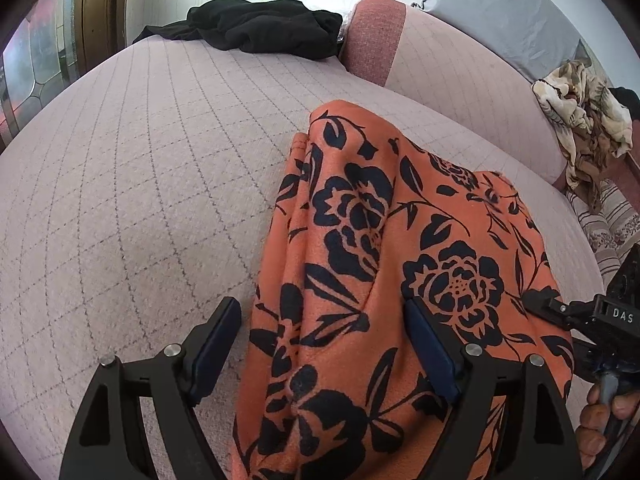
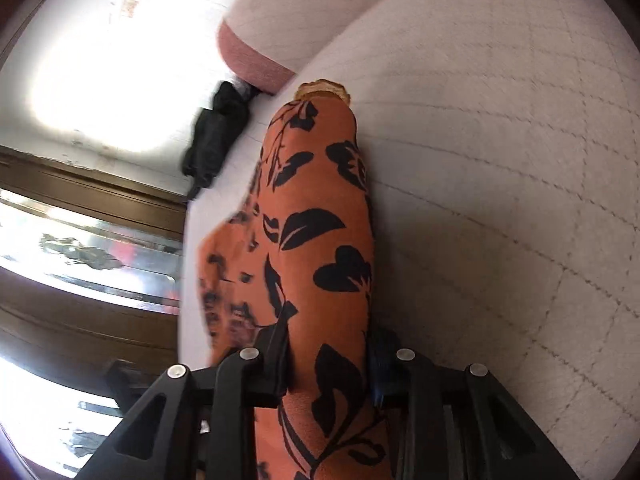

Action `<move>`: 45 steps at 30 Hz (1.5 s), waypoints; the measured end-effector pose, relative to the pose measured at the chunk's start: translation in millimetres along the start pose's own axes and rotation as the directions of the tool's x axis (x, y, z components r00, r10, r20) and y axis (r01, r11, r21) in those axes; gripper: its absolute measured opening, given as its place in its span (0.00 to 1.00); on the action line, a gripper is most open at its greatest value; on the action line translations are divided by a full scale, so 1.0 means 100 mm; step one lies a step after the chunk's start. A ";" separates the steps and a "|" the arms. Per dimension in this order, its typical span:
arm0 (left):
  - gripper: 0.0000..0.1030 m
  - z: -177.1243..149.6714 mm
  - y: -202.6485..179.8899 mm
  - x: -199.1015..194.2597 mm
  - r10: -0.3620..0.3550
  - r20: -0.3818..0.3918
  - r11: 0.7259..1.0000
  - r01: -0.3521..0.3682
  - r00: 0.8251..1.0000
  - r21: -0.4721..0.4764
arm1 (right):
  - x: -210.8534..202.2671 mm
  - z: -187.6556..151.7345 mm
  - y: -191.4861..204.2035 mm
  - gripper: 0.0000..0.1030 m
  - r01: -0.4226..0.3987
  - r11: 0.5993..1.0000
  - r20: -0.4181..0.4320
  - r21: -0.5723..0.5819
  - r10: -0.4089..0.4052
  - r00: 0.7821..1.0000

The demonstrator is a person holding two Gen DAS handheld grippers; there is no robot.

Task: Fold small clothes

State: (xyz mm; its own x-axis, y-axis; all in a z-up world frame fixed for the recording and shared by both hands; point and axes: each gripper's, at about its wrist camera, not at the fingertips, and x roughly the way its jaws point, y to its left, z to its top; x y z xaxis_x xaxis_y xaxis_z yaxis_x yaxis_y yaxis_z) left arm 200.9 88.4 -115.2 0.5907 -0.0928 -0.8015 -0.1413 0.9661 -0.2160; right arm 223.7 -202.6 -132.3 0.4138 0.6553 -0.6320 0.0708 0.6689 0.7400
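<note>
Left gripper (image 1: 322, 322): points downward at a slant; its two black jaws stand wide apart. The blue pads (image 1: 432, 350) press on nothing.
Left gripper contact: the orange floral garment (image 1: 384, 248) passes between the jaws, and the right-side pad lies against the cloth without squeezing it.
Right gripper (image 2: 330, 344): also slanted downward, jaws drawn narrow and clamped on a bunched fold of the same garment.
Right gripper, seen from the left wrist: it reaches in from the right edge, its tip at the hem of the cloth.
Right hand (image 1: 600, 420): fingers are wrapped around the handle of its gripper.
</note>
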 end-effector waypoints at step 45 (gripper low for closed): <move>0.56 -0.68 0.68 -0.59 -0.119 -0.106 0.977 0.098 0.987 -0.189 | -0.86 -0.79 0.57 0.72 0.041 0.966 0.140 -0.253 -0.006 0.990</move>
State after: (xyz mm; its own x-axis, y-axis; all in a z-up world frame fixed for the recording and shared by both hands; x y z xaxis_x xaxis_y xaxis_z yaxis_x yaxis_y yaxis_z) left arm 102.8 143.0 -120.9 0.5160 -0.2326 -0.8244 -0.2306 0.8892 -0.3952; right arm 120.5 -193.2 -54.1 0.5363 0.5959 -0.5977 -0.1444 0.7625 0.6306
